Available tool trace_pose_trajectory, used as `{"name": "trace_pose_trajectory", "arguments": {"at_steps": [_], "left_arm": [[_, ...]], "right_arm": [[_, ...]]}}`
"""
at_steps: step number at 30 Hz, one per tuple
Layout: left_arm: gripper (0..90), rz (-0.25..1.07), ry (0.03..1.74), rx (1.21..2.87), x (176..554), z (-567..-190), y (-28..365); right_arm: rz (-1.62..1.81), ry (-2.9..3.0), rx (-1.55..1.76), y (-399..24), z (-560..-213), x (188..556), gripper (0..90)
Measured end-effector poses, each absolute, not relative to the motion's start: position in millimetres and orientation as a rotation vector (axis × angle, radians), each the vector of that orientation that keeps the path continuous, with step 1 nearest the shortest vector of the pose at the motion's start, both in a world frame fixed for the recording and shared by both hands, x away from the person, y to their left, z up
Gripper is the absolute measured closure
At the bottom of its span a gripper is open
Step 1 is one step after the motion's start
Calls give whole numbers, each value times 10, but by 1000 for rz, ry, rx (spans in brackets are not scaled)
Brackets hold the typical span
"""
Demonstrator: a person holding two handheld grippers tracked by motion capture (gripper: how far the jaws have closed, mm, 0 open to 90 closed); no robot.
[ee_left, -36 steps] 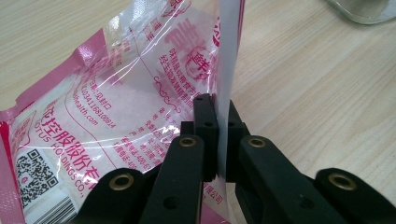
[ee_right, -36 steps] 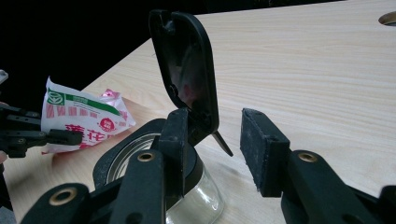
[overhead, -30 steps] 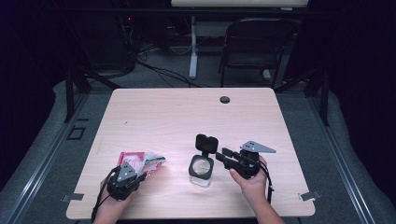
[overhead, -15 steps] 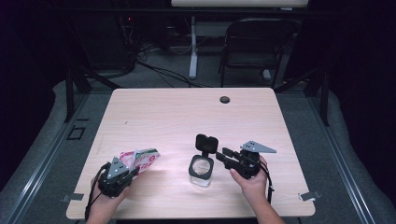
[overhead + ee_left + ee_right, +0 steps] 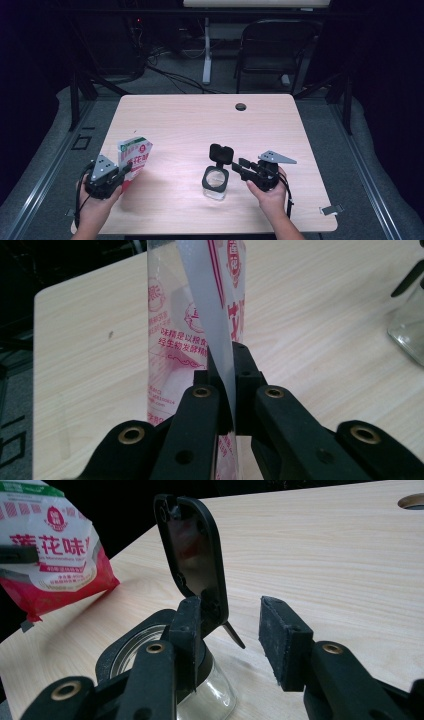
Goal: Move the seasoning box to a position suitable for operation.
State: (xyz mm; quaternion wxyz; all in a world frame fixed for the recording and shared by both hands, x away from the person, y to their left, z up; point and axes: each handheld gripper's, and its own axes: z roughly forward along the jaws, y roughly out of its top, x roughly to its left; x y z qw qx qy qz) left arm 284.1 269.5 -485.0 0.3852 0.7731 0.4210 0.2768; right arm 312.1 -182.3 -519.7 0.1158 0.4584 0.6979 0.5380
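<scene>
1. A glass jar [image 5: 216,181] stands upright on the counter [image 5: 200,125], toward the near edge and a little right of centre. Its black flip lid [image 5: 221,153] is swung up, leaving the round mouth open. I can see no contents through the glass.
2. The right tool [image 5: 242,165] sits just beside the jar on its right. In the right gripper view its jaws stand apart; one pad is against the jar's black collar at the hinge and the other is clear of it, so nothing is gripped.
3. The pouch [image 5: 133,157], white with pink and red print and a green band on top, is at the near left of the counter, held upright and tilted.
4. The left tool [image 5: 125,173] is clamped on the pouch; the left gripper view shows both jaws [image 5: 227,390] pinching its thin sealed edge. What is inside the pouch I cannot tell.
5. Pouch and jar are well apart.
</scene>
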Motion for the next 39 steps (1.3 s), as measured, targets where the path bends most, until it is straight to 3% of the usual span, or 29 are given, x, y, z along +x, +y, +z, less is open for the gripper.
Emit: {"name": "trace_pose_trajectory", "arguments": {"at_steps": [17,39], "left_arm": [[900,710,1046,1955,2943,-4616,2639],[900,584,790,1994,3083,-4578,1699]], "right_arm": [[1590,2033,1350,-1838,-5199,3126,610],[1560,2049,1310,-1841,-5192,3137,612]]}}
